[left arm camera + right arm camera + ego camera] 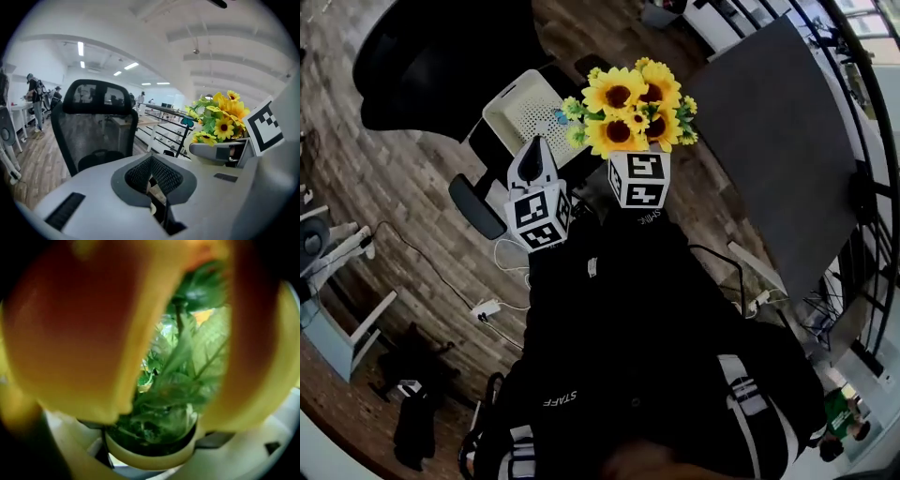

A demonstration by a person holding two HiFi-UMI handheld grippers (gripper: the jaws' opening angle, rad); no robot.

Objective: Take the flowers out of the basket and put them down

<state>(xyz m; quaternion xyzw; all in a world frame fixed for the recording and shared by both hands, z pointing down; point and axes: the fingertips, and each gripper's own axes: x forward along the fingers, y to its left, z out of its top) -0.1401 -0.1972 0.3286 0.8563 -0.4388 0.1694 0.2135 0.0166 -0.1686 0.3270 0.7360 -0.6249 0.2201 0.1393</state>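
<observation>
A bunch of yellow sunflowers (630, 105) with green leaves stands in a small cream pot (150, 453). My right gripper (639, 155) is shut on this pot and holds it up in the air in front of me. In the right gripper view, blurred yellow petals (70, 333) fill most of the frame above the pot's rim. The left gripper view shows the flowers (224, 117) and the right gripper (220, 152) at its right side. My left gripper (534, 159) hangs to the left of the flowers, its mesh pads (159, 174) closed together on nothing. A white perforated basket (523, 105) lies below, beyond the left gripper.
A black mesh office chair (96, 126) stands ahead of the left gripper, and its dark shape (441, 56) shows at upper left. A grey table top (778, 141) lies to the right. Cables and a power strip (486, 307) run over the wooden floor (356, 159). Railings (161, 126) stand further back.
</observation>
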